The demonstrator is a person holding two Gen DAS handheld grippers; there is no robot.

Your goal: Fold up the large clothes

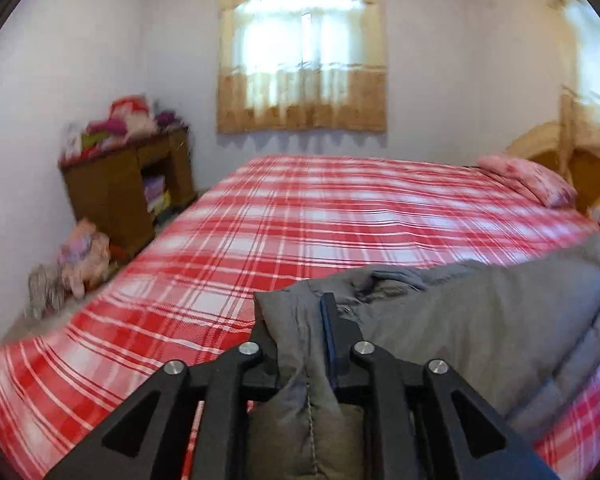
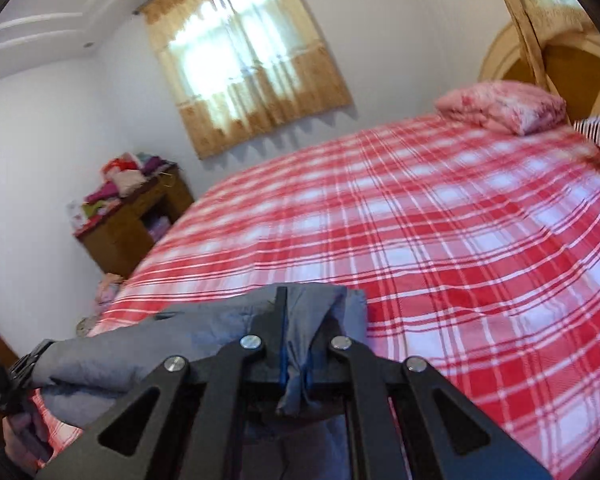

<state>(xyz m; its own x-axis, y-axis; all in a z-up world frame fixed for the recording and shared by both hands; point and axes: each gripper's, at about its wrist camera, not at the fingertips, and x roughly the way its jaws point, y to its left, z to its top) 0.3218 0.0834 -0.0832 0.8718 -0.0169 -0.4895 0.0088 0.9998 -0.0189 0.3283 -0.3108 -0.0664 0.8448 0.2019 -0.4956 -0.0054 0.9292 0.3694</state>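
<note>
**Grey garment pinched at both ends above the bed**

The grey quilted padded garment (image 1: 480,320) hangs bunched over the near edge of the red-and-white plaid bedspread (image 1: 300,220). The left gripper (image 1: 300,336) has its fingers clamped on a thick fold; the right gripper (image 2: 296,344) is closed tight on thinner fabric. A pink pillow (image 2: 500,106) lies by the headboard.

Colours and patterns, bedroom

Grey quilted garment (image 1: 480,320) between black grippers; beyond them, red-and-white plaid bedcover (image 1: 300,220), pink mottled pillow (image 2: 504,108), tan-gold curtain (image 1: 300,100), brown cabinet (image 1: 116,192) topped with pink, purple, red cloths; white walls (image 1: 60,100).
</note>
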